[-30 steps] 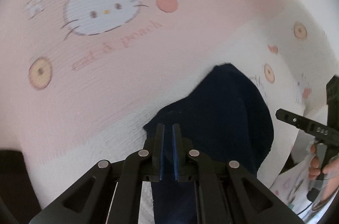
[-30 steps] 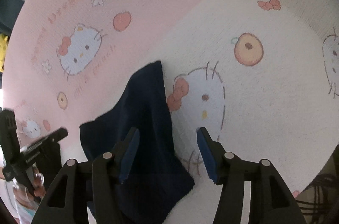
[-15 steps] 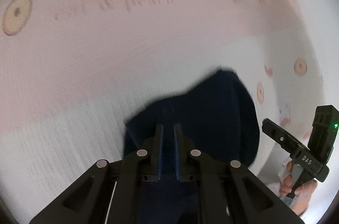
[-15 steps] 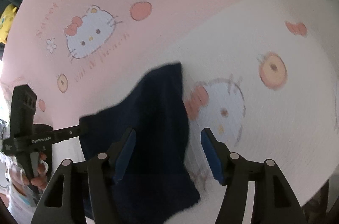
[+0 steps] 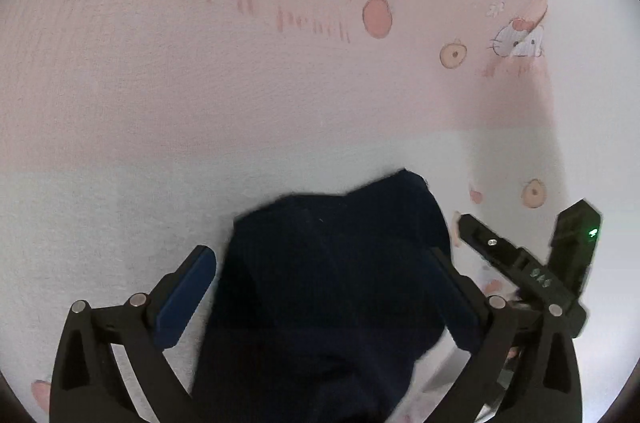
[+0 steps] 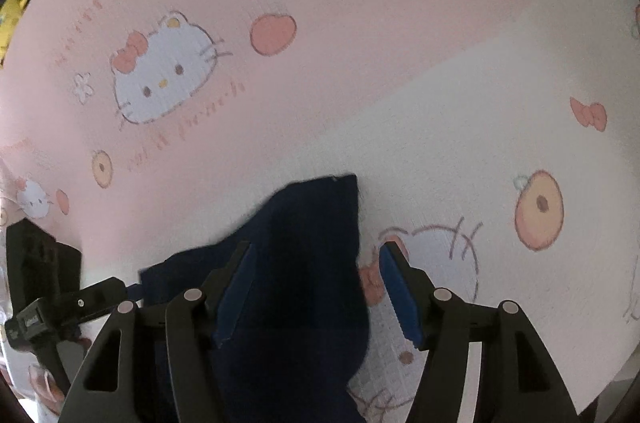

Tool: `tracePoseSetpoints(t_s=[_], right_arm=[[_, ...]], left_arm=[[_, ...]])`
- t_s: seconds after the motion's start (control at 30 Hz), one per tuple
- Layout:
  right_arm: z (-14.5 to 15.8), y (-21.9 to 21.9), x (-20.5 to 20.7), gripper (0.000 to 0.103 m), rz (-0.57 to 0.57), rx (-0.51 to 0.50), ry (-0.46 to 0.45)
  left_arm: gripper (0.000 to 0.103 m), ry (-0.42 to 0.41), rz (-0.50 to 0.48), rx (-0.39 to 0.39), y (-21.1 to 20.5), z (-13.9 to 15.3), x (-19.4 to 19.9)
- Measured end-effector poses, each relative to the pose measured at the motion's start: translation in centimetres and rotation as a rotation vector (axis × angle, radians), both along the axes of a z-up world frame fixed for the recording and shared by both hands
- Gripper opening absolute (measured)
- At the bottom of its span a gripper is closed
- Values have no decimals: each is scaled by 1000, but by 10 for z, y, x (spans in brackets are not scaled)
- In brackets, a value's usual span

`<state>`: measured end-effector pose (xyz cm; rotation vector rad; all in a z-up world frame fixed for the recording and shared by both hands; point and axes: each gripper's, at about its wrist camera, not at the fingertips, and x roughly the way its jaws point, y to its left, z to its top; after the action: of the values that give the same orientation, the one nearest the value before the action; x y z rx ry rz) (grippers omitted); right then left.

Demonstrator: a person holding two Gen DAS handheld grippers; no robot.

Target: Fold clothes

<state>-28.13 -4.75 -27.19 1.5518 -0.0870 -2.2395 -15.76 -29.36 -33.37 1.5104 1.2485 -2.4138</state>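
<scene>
Navy cloth point(image 5: 332, 287) — lower edge cut off

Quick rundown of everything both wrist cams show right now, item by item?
Garment: one, dark navy, lying on the sheet's white part, between the fingers of both grippers.
Bedsheet: one, pink and white with cartoon cat and peach prints, filling both views.
Yellow object: one, at the far left edge of the right wrist view, unclear what.
Left gripper: black, blue pads, open.
Right gripper: black, blue pads, open.
</scene>
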Motion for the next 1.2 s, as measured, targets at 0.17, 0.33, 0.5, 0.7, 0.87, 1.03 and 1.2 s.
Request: tracePoseSetpoints(t_s=[0.17, 0.33, 0.5, 0.7, 0.87, 1.03, 1.2], right_arm=[[0, 3, -3, 63, -12, -6, -12], [-12, 3, -3, 63, -16, 12, -54], [-24, -1, -6, 63, -4, 28, -93], [-33, -6, -14, 63, 11, 31, -131], [-40, -7, -19, 63, 10, 48, -152], [-39, -18, -13, 63, 64, 96, -99], [-45, -34, -7, 62, 128, 163, -76]], left_arm=[[103, -14, -4, -69, 3, 1, 0], [103, -42, 16, -29, 0, -22, -1], [103, -25, 49, -22, 0, -23, 4], [103, -30, 69, -54, 11, -26, -5], [90, -63, 18, -205, 32, -23, -14], [38, -62, 44, -200, 33, -24, -17], [21, -42, 21, -231, 29, -14, -14]])
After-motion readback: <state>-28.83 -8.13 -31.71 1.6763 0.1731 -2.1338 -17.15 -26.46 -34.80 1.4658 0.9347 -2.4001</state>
